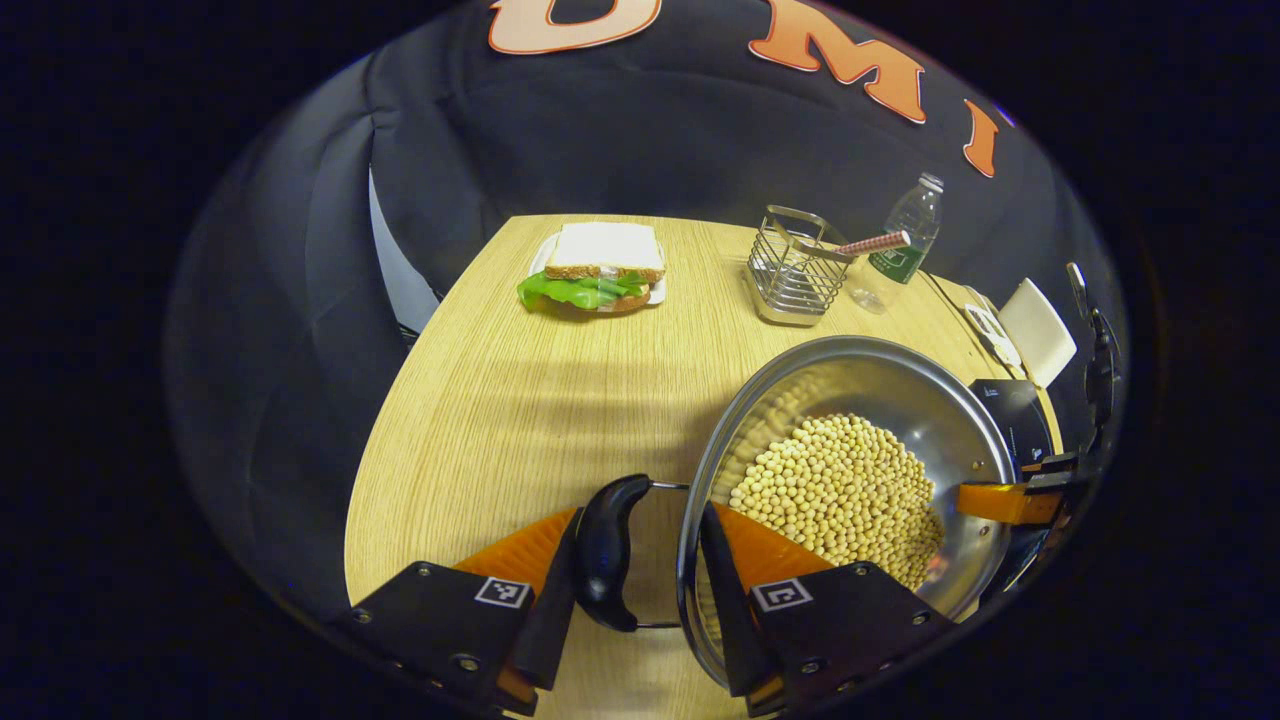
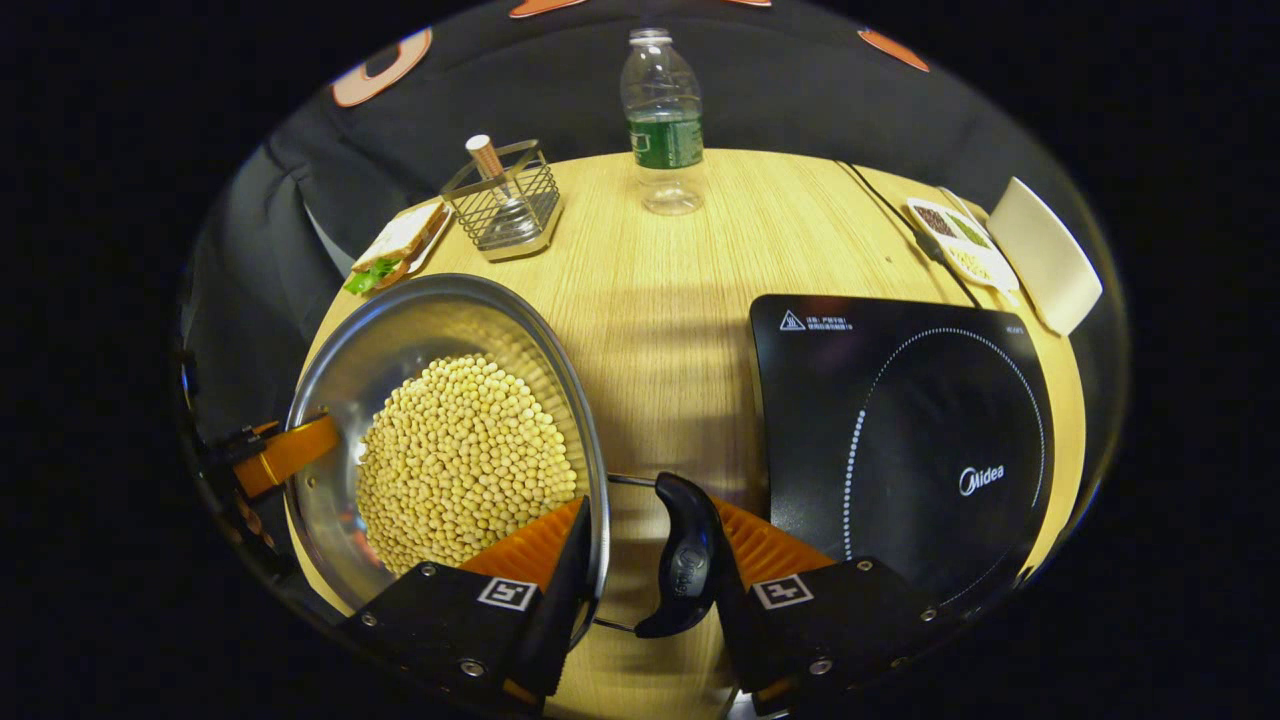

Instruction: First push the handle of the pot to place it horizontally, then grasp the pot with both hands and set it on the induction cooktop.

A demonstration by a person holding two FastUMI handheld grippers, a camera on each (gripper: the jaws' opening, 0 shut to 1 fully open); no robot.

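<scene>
Pot of beans sits on surface beside cooktop. L gripper & R gripper jaws each straddle rim + handle, can't tell if squeezing.

Both tongs have black, screw-studded housings bearing square black-and-white markers, with ribbed orange panels behind them.

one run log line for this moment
step: two-handed grasp | left gripper: around pot handle and rim | right gripper: same, opposite side | pot: beside cooktop
</scene>
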